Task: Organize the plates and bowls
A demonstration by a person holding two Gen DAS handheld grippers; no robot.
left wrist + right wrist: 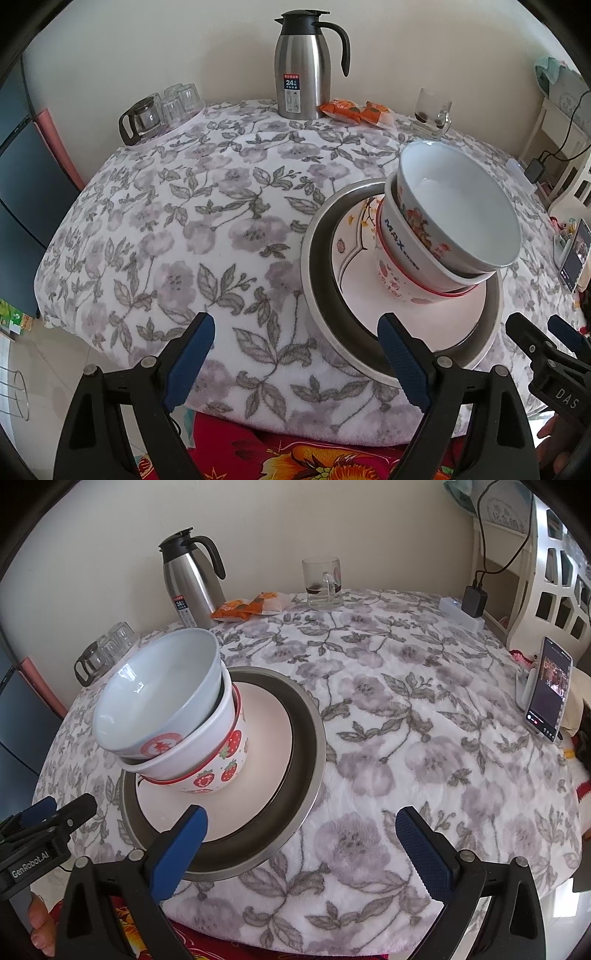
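You see a floral tablecloth (184,229). At its far edge stand a steel flask (301,66), orange snack packets (352,110) beside it, and a glass mug (432,107). Upturned glasses (177,103) and a glass pot (142,120) sit far left. A phone (548,690) leans upright at the right.

A plain cream wall (147,55) runs behind the table (184,229), which wears a white fleece cover printed with grey-lilac flowers. Under its near edge hangs a red cloth (295,458) with an orange pattern. Pale floor tiles (40,369) show at the left, beside a dark blue cabinet (22,206). To the right stands a white shelf (554,572) with cut-out openings. Soft, even daylight fills the room.
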